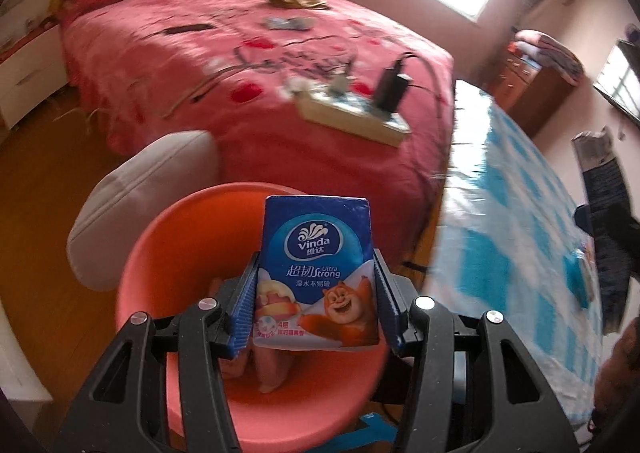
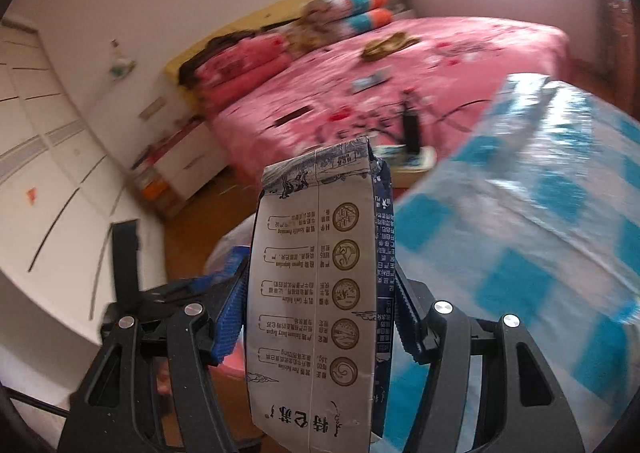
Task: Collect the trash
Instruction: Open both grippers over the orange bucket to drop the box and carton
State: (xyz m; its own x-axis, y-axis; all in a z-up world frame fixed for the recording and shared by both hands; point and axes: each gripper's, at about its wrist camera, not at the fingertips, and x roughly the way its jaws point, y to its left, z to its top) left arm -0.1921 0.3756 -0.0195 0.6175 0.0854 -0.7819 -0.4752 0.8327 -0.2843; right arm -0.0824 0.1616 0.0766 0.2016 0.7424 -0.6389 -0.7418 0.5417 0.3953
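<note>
The orange plastic basin (image 1: 168, 253) is sitting on the floor near the pink bed's (image 1: 248, 53) foot edge, holding a few pinkish items too blurred to name. Above it, the left gripper (image 1: 316, 293) is angling downward, clamping a glossy blue tissue pack (image 1: 318, 269) between ribbed blue pads. The right gripper (image 2: 320, 301) is squeezing a flattened white-and-navy milk carton (image 2: 316, 293), upright, beside the blue-checked bench (image 2: 520, 233) edge

The blue Vinda tissue pack (image 1: 318, 273) stands upright above the orange bin (image 1: 192, 245). The white milk carton (image 2: 316, 293) is squashed, its printing turned sideways.
</note>
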